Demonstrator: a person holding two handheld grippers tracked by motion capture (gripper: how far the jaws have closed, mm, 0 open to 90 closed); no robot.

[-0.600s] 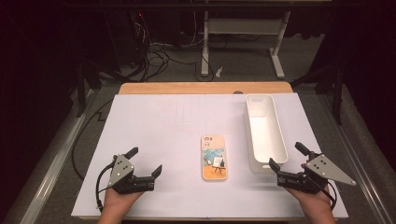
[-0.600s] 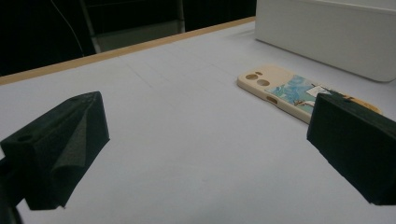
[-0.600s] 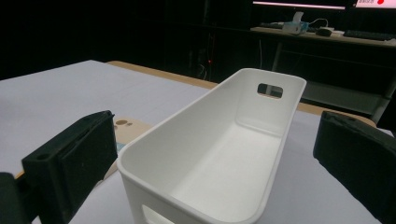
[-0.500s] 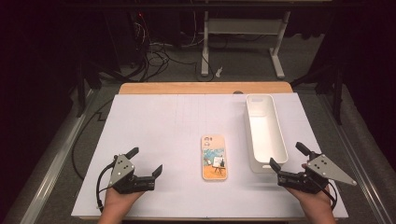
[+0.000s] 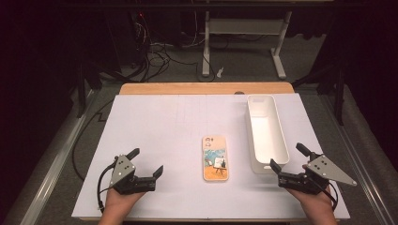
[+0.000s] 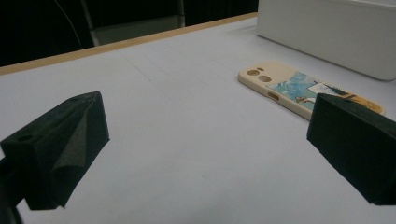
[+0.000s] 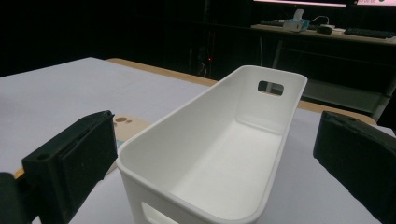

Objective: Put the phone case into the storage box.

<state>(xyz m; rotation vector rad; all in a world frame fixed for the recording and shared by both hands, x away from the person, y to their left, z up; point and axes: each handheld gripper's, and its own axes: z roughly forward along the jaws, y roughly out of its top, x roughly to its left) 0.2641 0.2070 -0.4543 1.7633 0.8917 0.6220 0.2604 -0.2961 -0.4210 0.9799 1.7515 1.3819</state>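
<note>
Low in the high view, the left gripper (image 5: 146,161) at lower left and the right gripper (image 5: 289,157) at lower right both rest with jaws spread and empty, while the cream phone case (image 5: 216,158) lies flat at centre, just left of the white bin (image 5: 281,140).

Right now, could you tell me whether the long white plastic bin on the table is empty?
Empty: the long white plastic bin shows a bare white floor in the right gripper view and the high view.
</note>
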